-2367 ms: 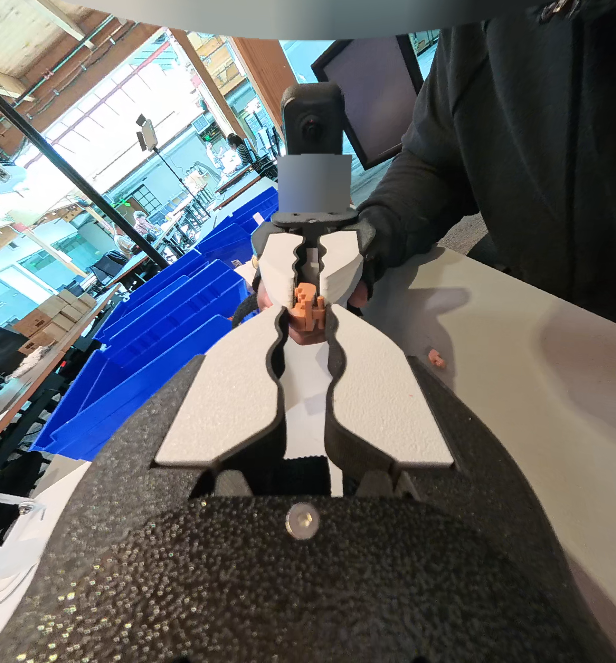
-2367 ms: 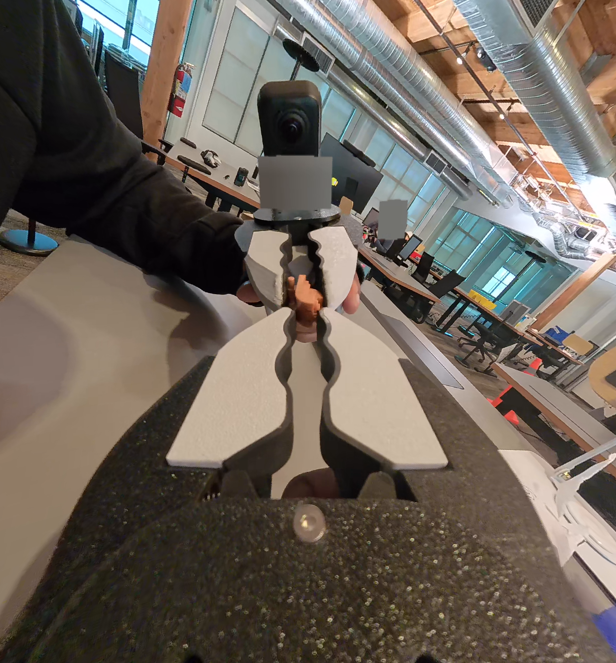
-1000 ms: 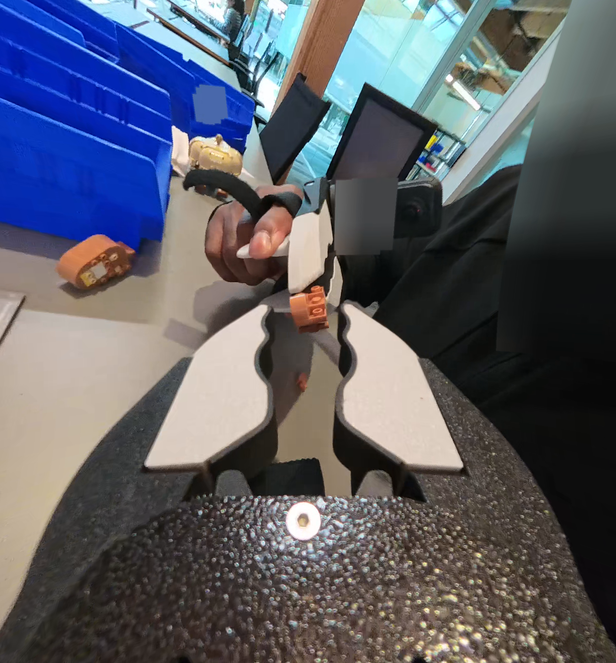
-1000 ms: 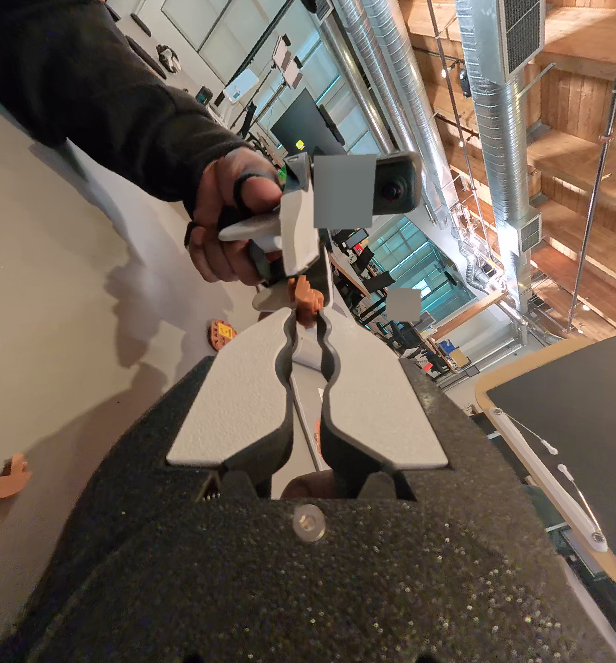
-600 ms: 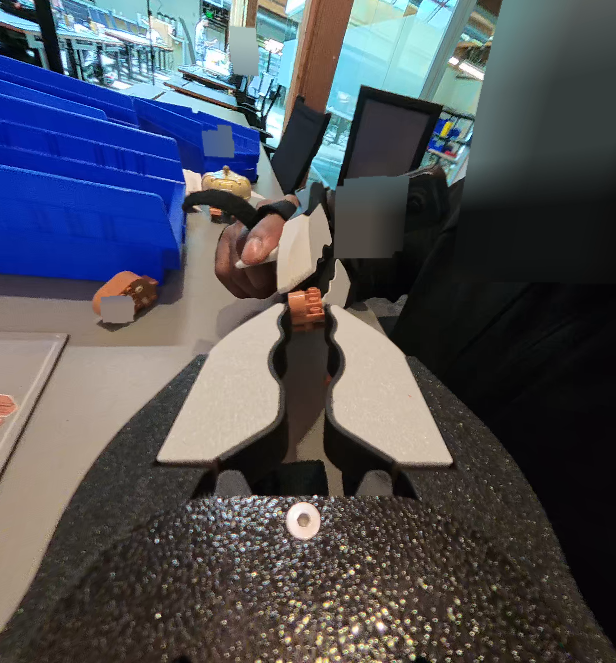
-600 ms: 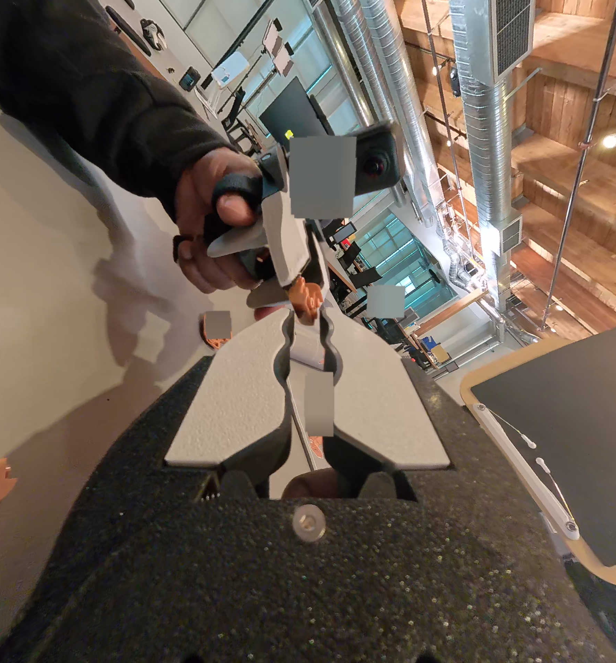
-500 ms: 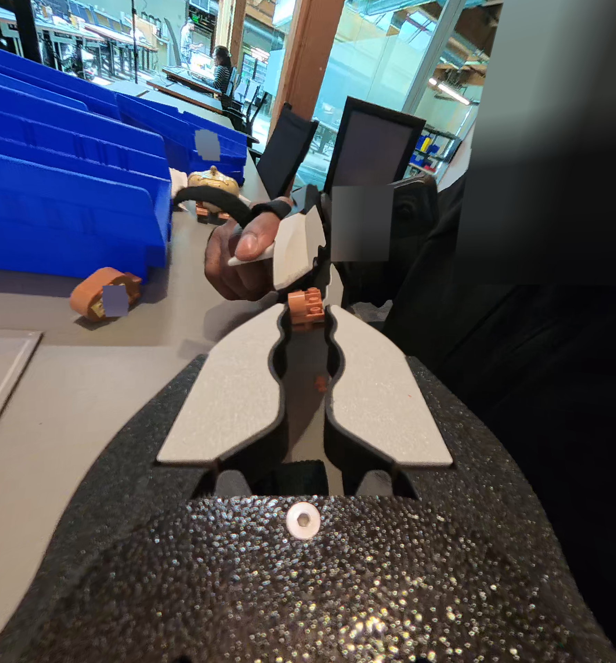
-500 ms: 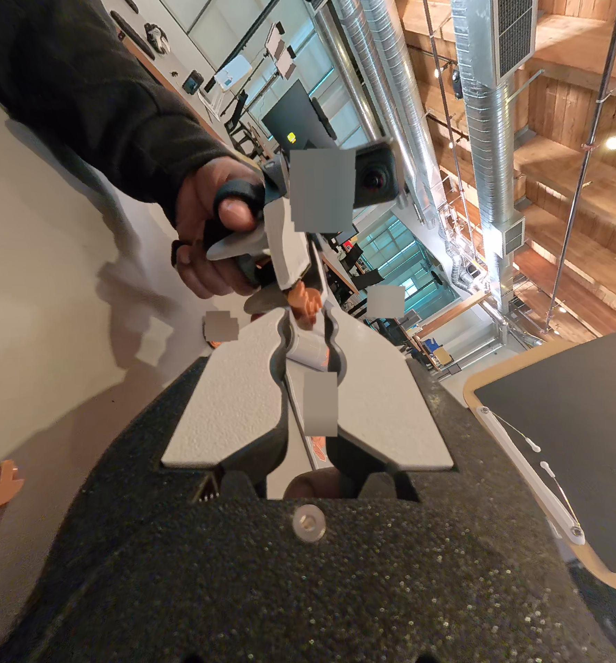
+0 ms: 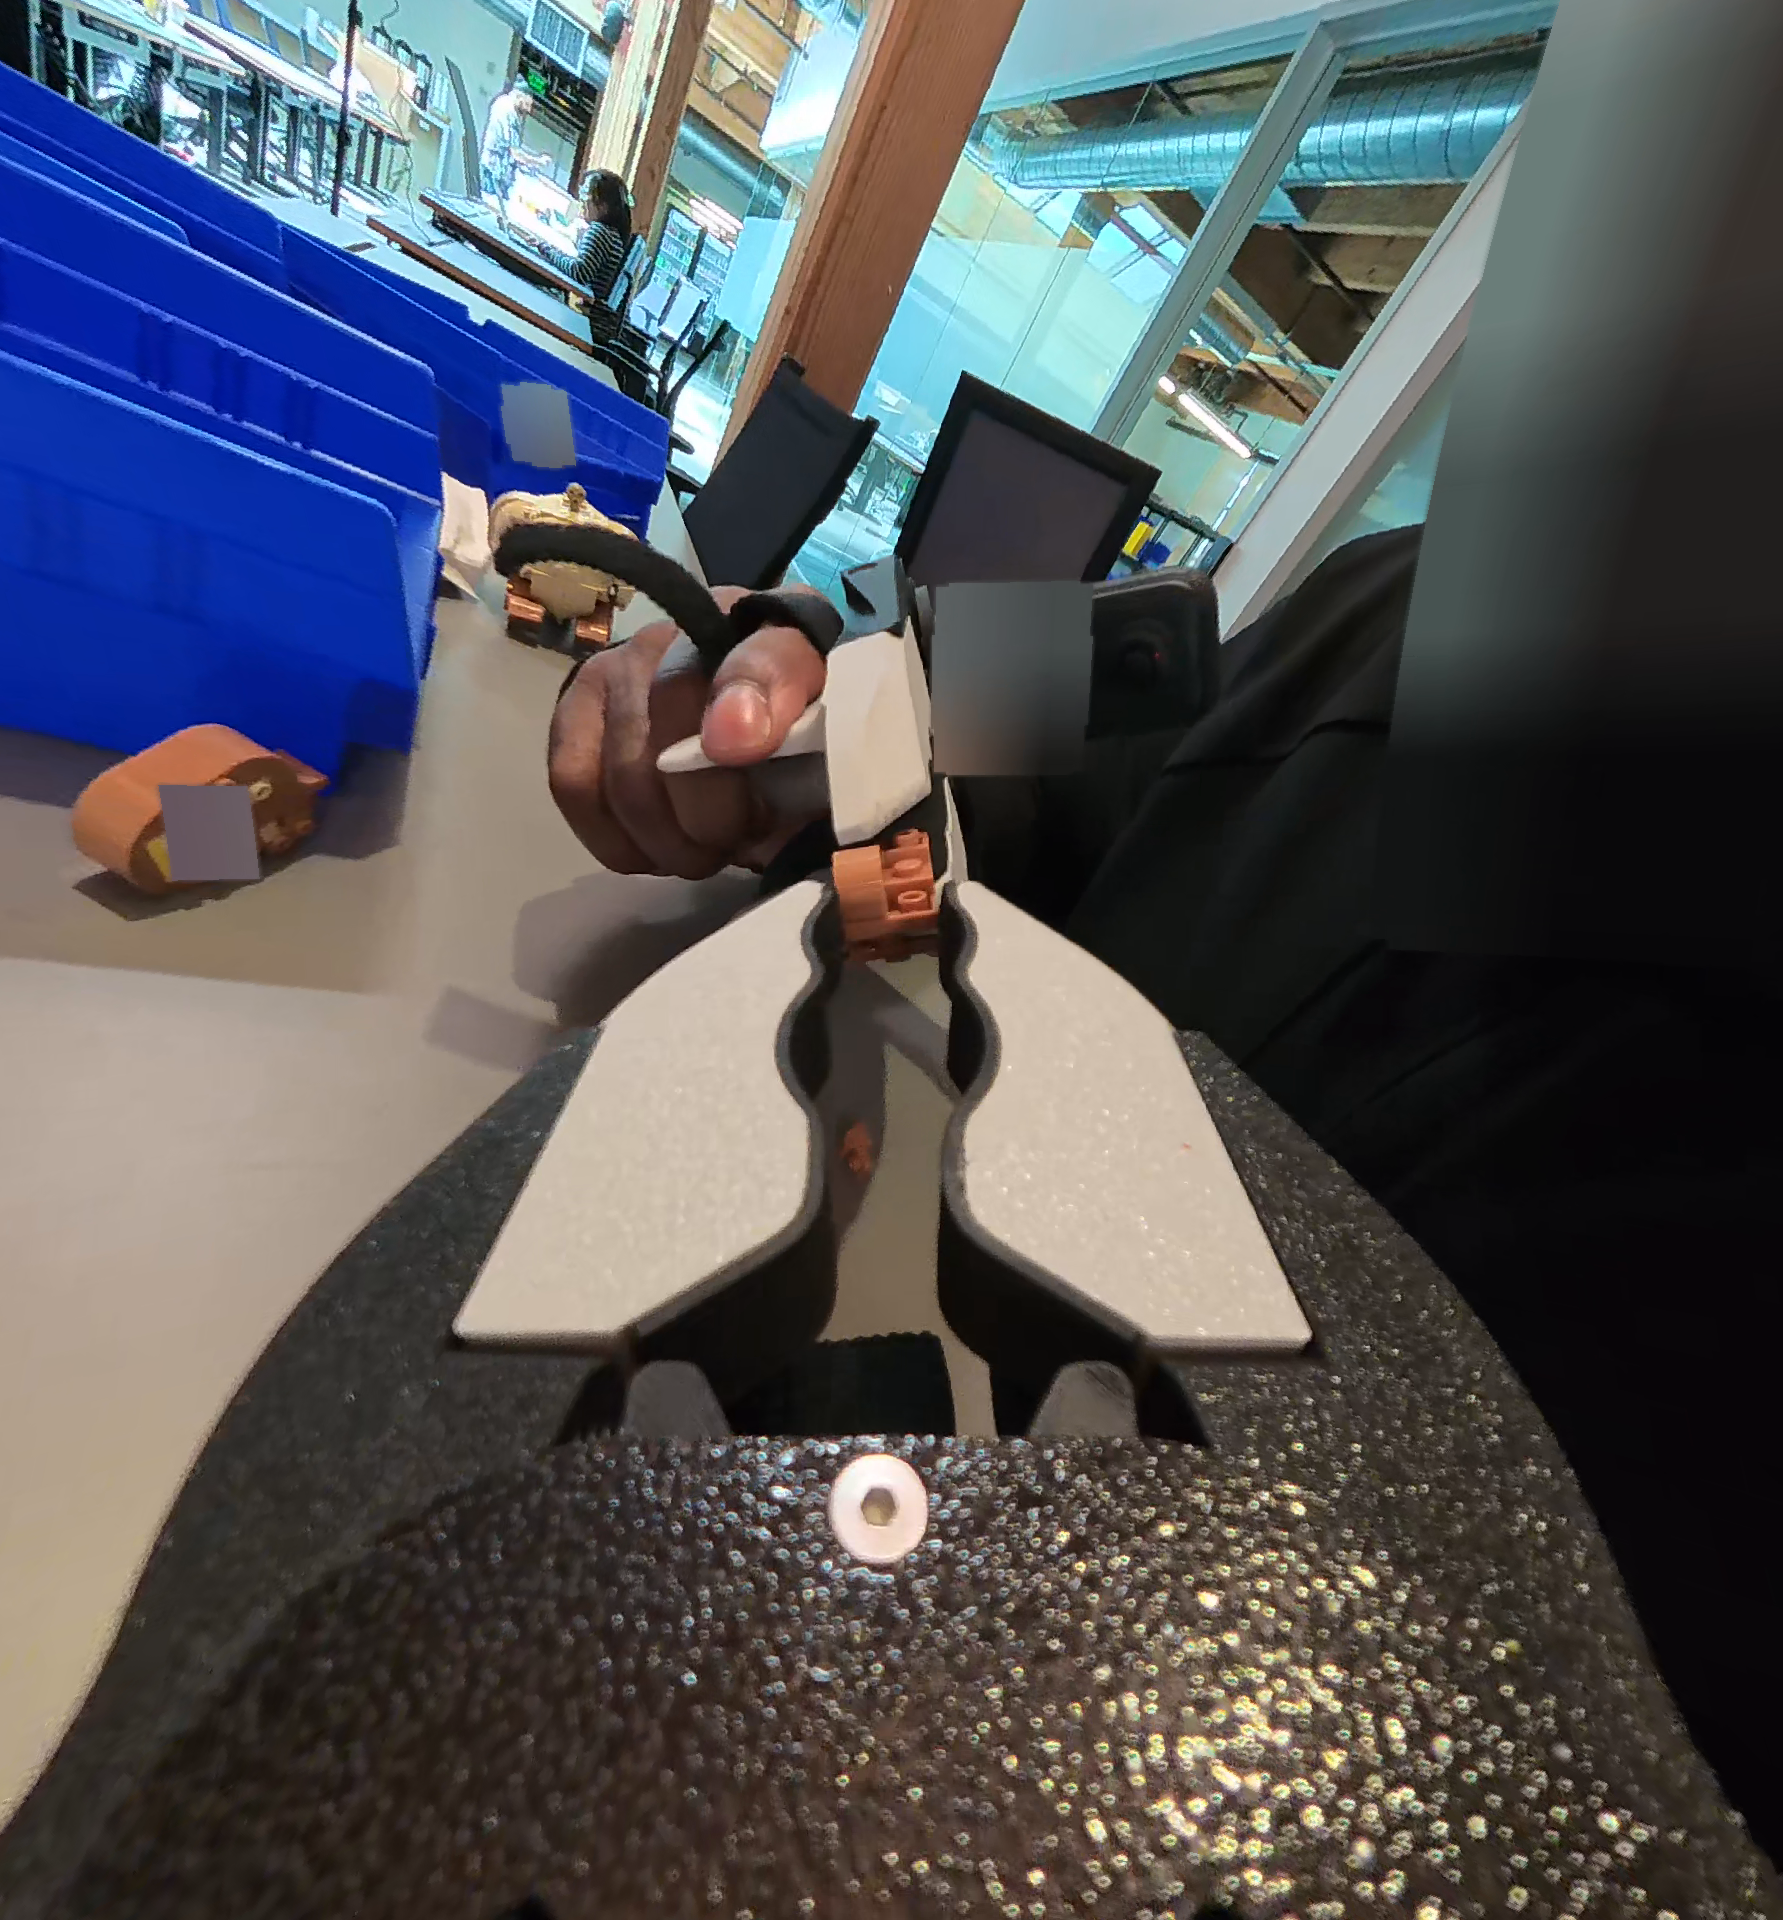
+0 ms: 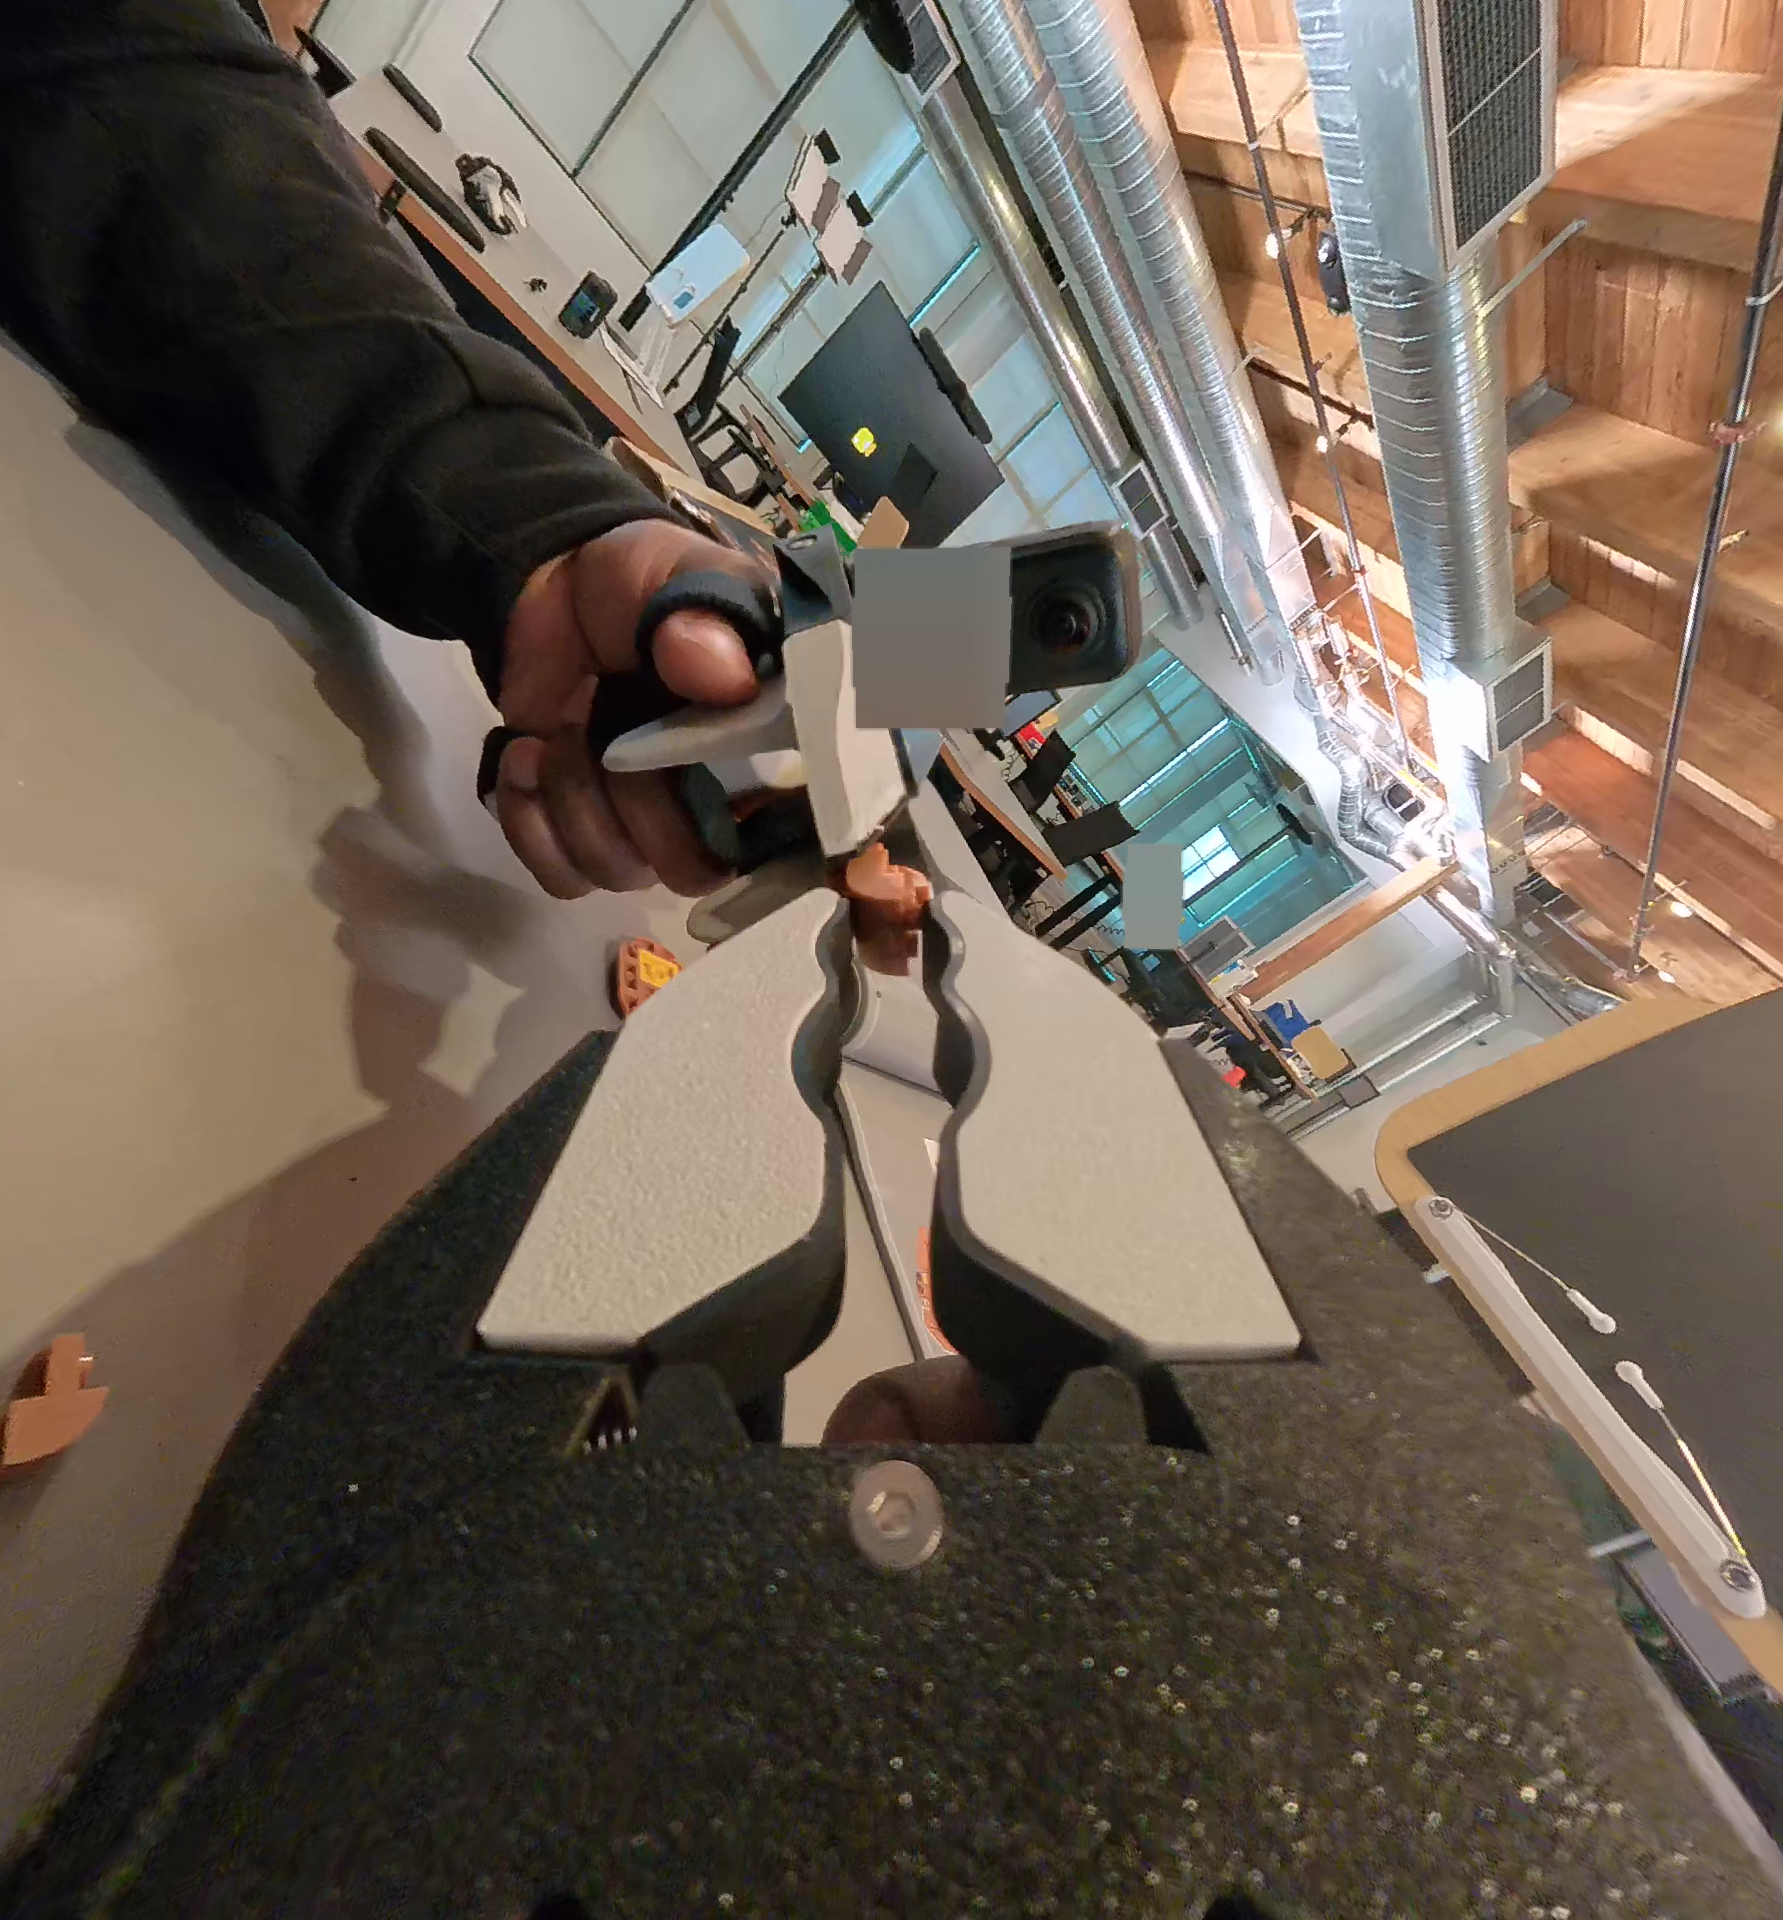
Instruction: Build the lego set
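Where a second ago the left gripper [image 9: 885, 902] stood spread, it now pinches the orange brick assembly [image 9: 884, 881] alongside the right gripper [image 10: 885, 914], both clamped on it

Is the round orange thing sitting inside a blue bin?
No, the round orange thing lies on the grey table, in front of the blue bins.
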